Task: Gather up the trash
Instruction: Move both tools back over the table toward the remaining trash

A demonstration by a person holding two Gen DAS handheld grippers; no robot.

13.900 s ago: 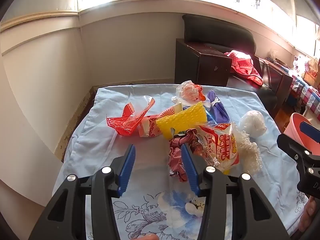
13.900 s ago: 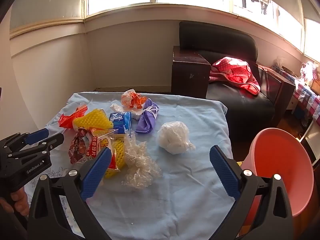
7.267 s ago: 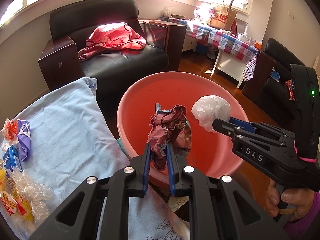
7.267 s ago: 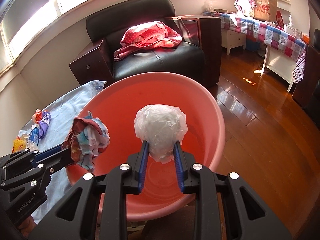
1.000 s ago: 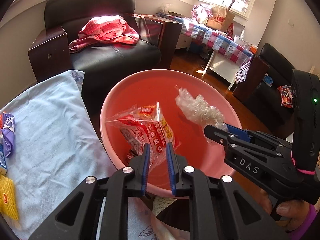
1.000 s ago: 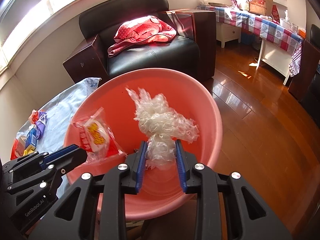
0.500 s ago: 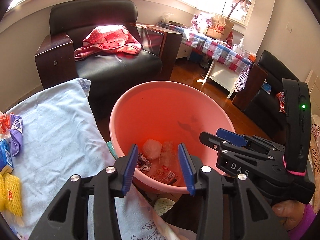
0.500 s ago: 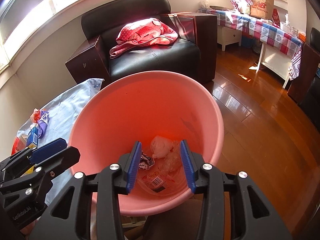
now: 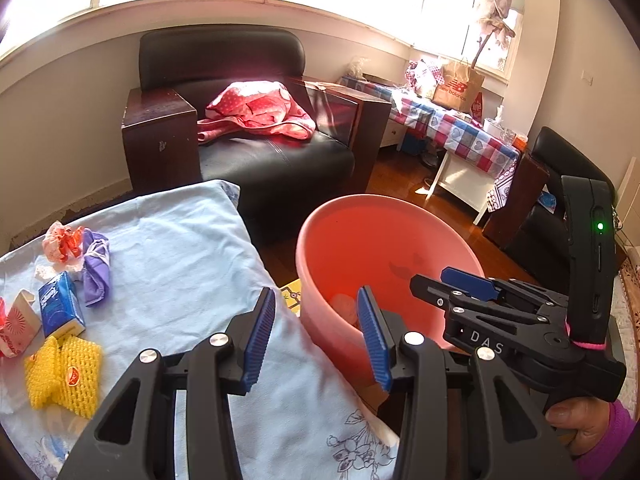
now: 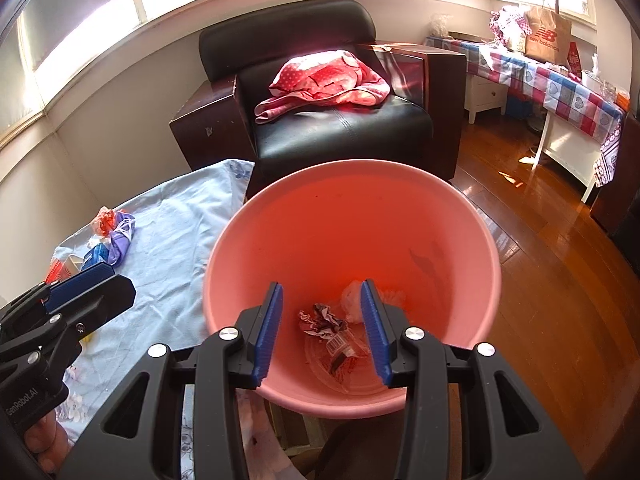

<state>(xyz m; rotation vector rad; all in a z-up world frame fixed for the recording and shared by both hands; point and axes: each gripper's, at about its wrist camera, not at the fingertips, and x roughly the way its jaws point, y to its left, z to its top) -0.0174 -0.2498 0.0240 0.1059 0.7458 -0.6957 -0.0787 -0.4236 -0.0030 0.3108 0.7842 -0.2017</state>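
Note:
A pink bucket (image 10: 352,216) stands beside the table and holds crumpled wrappers (image 10: 324,320) and clear plastic at its bottom. My right gripper (image 10: 322,320) is open and empty over the bucket's near rim. My left gripper (image 9: 316,334) is open and empty above the table's right edge, next to the bucket (image 9: 360,232). Trash lies on the blue cloth at the left: a yellow foam net (image 9: 64,372), a blue tissue pack (image 9: 60,304), a purple wrapper (image 9: 96,268), a red-and-white wrapper (image 9: 62,242) and a small carton (image 9: 16,324).
The table (image 9: 180,248) is covered with a light blue cloth. A black armchair (image 9: 256,152) with a red cloth stands behind it. A checkered side table (image 9: 452,136) with a paper bag is at the right on the wooden floor.
Both grippers dropped their trash into the bucket and opened. The left gripper has since swung left and back toward the table, so the trash on the cloth shows again.

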